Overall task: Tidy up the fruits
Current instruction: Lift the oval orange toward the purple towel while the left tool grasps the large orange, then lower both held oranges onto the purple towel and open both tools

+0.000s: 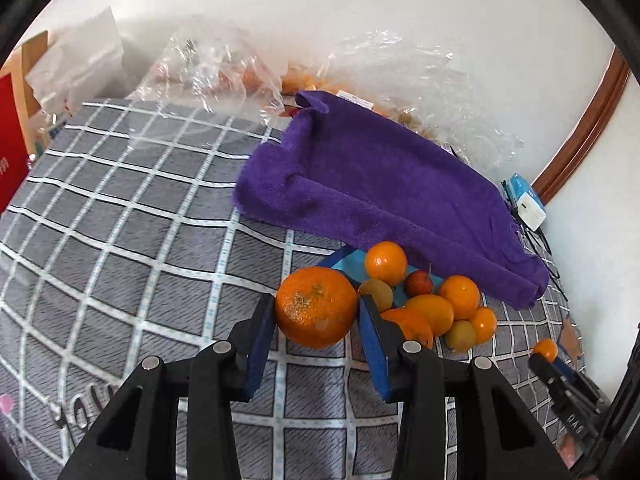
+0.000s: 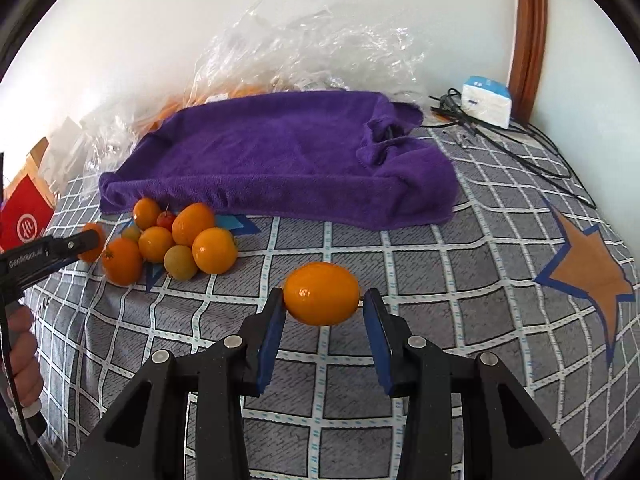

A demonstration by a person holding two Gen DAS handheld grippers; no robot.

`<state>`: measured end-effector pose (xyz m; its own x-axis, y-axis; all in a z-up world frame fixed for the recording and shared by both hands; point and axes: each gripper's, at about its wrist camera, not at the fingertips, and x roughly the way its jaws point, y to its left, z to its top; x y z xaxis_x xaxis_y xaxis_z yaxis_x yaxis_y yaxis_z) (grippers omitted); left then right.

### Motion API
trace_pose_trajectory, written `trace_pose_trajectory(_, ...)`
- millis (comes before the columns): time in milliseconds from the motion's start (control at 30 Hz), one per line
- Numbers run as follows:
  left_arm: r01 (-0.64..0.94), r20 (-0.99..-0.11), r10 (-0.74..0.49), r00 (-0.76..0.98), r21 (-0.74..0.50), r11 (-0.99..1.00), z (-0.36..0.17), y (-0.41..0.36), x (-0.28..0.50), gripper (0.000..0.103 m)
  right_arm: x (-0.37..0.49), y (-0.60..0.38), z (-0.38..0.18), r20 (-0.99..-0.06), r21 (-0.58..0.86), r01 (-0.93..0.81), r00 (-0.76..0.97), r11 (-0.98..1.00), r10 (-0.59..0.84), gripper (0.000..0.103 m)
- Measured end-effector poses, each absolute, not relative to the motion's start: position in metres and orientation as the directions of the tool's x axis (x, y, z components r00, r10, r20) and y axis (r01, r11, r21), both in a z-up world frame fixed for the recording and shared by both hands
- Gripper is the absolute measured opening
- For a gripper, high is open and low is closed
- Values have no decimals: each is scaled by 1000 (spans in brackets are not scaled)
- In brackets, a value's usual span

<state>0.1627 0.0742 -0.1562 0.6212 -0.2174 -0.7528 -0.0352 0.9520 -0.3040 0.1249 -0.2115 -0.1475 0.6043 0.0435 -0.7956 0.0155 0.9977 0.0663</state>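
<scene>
In the left wrist view the left tongs [image 1: 317,312] sit at lower centre, their blue pads pressed to either side of a big rough-skinned orange [image 1: 316,307], so they are clenched on it; the fruit fills the gap and hides whatever cloth or fruit lies straight behind it. In the right wrist view the right tongs [image 2: 322,300] are likewise at lower centre, grasping a smooth oval orange fruit [image 2: 322,294] whose long axis runs side to side from one pad to the other, with a small stem tip poking toward the right pad. Just beyond the left tongs, to their right in the left view, is the pile of fruit [image 1: 436,304]: several small oranges, two greenish ones and one small red one, touching each other on a blue patch that is mostly covered. From the right tongs that same pile lies well off to the upper left of the frame, so the left hand is much the nearer to it, and the right-held fruit is clear of everything on the checked grey cloth [image 2: 400,360]. To its right is an orange star [image 2: 592,272] edged in blue, cut off at the frame's border. Farther back a purple towel [image 2: 280,152] is draped over something box-shaped that stays hidden. Behind it, crinkled clear plastic bags [image 2: 320,48] hold orange things too blurred to name.
</scene>
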Motion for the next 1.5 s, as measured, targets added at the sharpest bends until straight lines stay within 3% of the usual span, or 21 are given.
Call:
trace_pose_trajectory(533, -24, -709, -191, 678, -281, 959, -99, 79, 158, 40, 135, -222, -96, -763, 82, 45, 646, 996, 34, 40)
trace_pose_trajectory(1033, 1, -674, -183, 716, -261, 965, -59, 78, 224, 40, 204, -204, -71, -729, 72, 21, 684, 997, 38, 40)
trace_pose_trajectory(1500, 52, -683, -223, 696, -261, 964, -61, 48, 287, 40, 253, -208, -73, -725, 37, 49, 689, 998, -7, 40)
